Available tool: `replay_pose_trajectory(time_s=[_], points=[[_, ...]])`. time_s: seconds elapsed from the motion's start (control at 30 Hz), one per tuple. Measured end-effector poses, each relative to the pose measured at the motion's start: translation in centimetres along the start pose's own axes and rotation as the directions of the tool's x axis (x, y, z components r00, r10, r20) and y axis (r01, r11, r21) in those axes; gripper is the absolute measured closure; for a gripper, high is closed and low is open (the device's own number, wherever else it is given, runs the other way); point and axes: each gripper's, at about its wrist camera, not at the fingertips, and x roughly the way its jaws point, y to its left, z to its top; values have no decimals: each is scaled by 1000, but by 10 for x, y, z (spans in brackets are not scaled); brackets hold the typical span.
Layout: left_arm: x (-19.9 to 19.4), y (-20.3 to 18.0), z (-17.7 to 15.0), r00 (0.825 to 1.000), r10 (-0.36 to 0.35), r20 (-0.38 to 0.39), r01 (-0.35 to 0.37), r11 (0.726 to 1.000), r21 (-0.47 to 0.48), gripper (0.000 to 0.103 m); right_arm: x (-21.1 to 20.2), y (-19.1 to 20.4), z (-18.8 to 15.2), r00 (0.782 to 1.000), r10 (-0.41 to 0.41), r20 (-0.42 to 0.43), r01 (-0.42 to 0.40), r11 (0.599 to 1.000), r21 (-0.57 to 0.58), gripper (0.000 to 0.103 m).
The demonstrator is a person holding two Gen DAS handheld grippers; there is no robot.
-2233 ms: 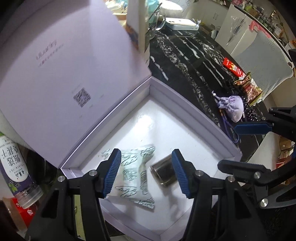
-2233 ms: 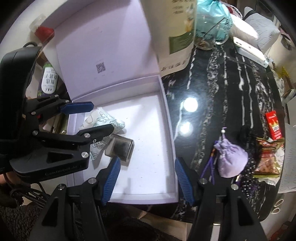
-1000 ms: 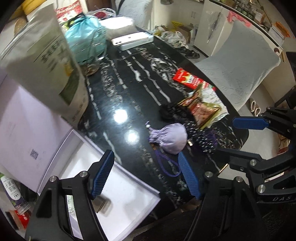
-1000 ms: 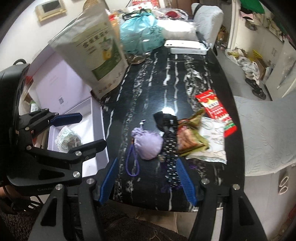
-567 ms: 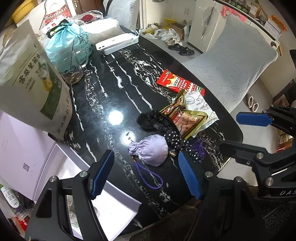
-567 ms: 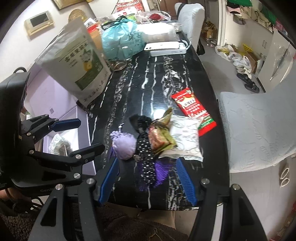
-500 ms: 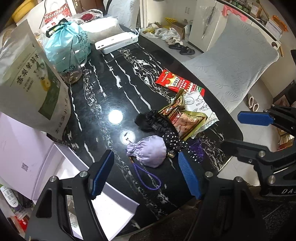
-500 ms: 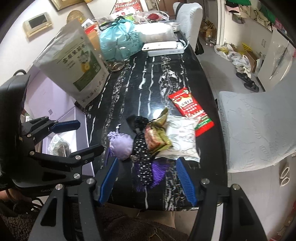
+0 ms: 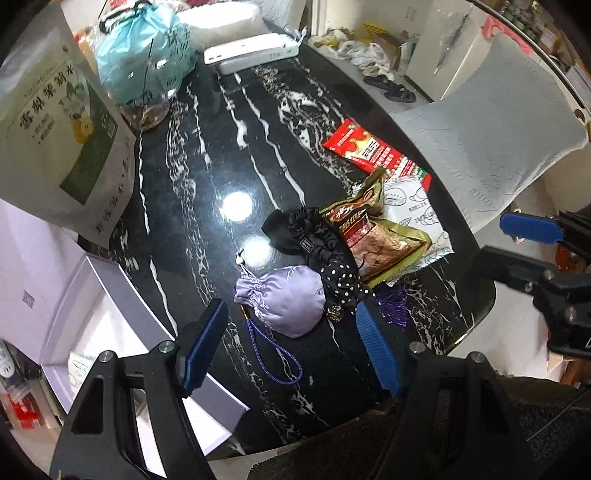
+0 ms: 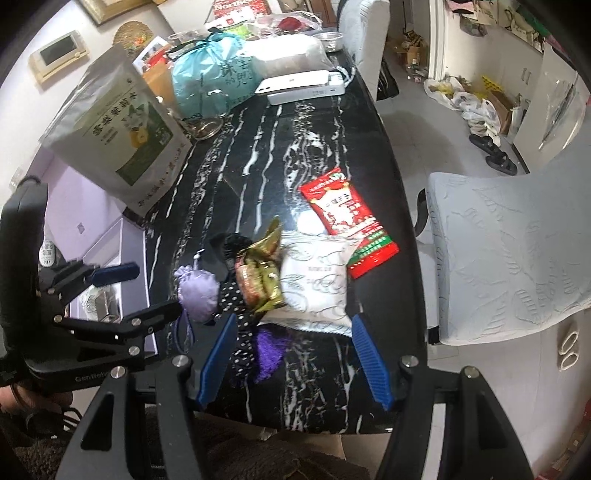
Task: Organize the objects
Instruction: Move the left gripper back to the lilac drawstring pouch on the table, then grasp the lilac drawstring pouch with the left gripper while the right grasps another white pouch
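While both grippers hang with jaws apart and empty, the lilac pouch (image 9: 286, 301) lies on the table (image 9: 192, 177) just ahead between the left gripper (image 9: 288, 338) fingers, its cord trailing toward them, nearer than the right gripper (image 10: 291, 354).

A lived-in home dining room: a glossy black marble-patterned table (image 10: 258, 155) strewn with snack packets, a grey fabric-covered chair (image 10: 513, 251) beside it, black slippers (image 10: 495, 151) and plastic bags on the tiled floor beyond, and a framed picture (image 10: 110, 9) on the wall behind the table.
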Motion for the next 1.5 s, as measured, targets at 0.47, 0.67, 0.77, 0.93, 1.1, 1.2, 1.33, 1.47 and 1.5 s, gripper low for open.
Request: replay_pose_trajectory(time_s=[0.47, 0.67, 0.77, 0.93, 1.1, 1.2, 1.33, 1.47, 1.5], points=[[50, 16, 1, 992, -16, -125, 9, 999, -49, 32, 49, -22, 19, 997, 2, -74, 4, 997, 81, 38], [69, 20, 3, 986, -39, -161, 31, 998, -48, 32, 69, -22, 25, 993, 23, -119, -13, 996, 92, 38], [79, 24, 3, 979, -67, -191, 58, 997, -55, 32, 75, -20, 28, 991, 23, -134, -10, 996, 92, 38], [90, 28, 5, 973, -96, -210, 84, 994, -64, 32, 88, -19, 31, 987, 23, -159, -8, 995, 100, 38], [98, 30, 5, 972, -114, -208, 107, 993, -46, 32, 98, -19, 34, 984, 41, -170, -21, 992, 121, 37], [101, 34, 6, 969, -138, -205, 129, 990, -57, 32, 102, -19, 35, 983, 31, -179, -8, 992, 130, 37], [101, 35, 7, 971, -140, -195, 136, 990, -33, 33, 112, -20, 31, 976, 42, -216, -8, 988, 156, 37], [98, 35, 6, 973, -142, -180, 141, 990, -14, 48, 112, -18, 25, 977, 49, -205, -15, 987, 162, 47], [96, 36, 6, 972, -159, -175, 159, 987, -16, 52, 112, -17, 24, 978, 49, -203, -15, 987, 162, 49]])
